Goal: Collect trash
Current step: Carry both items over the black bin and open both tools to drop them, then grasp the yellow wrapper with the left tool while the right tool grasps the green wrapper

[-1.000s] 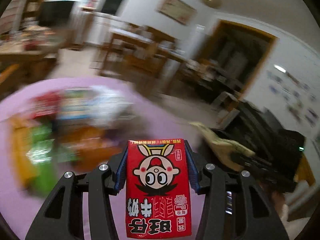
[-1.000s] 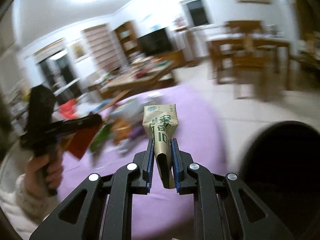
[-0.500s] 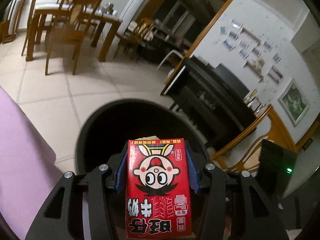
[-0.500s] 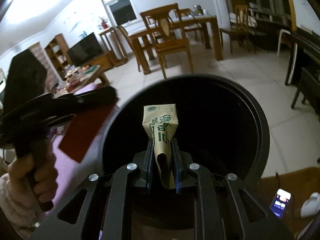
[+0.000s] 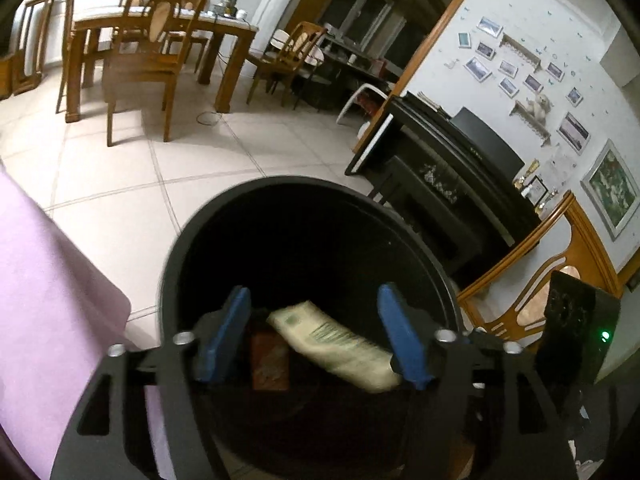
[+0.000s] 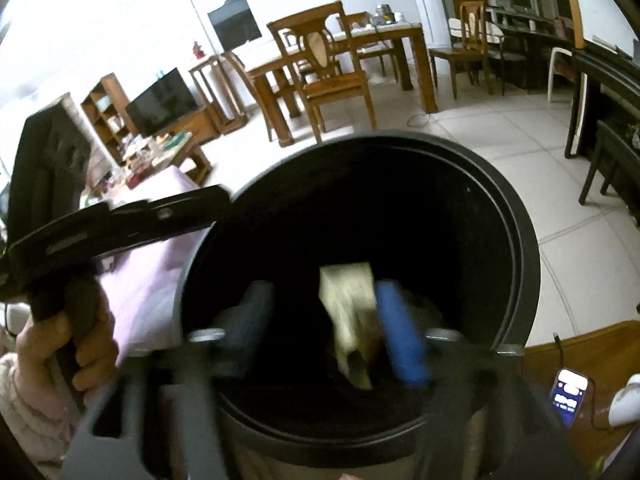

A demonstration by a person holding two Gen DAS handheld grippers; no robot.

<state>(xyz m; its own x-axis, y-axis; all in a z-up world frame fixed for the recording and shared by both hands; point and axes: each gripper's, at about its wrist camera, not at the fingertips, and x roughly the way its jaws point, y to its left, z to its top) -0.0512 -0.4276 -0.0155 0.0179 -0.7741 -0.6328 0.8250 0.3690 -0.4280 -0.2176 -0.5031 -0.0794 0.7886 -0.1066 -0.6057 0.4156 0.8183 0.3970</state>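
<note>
Beige wrapper point(image 6: 346, 304) — over black bin point(image 6: 520, 240)

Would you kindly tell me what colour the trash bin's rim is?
The trash bin has a black rim, clearest in the right wrist view.

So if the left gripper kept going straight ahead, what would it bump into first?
Probably the trash inside the black bin. The left gripper points down into the bin's mouth, fingers opening, and the beige pack and red carton show between them, blurred. How far below is hard to tell.
</note>
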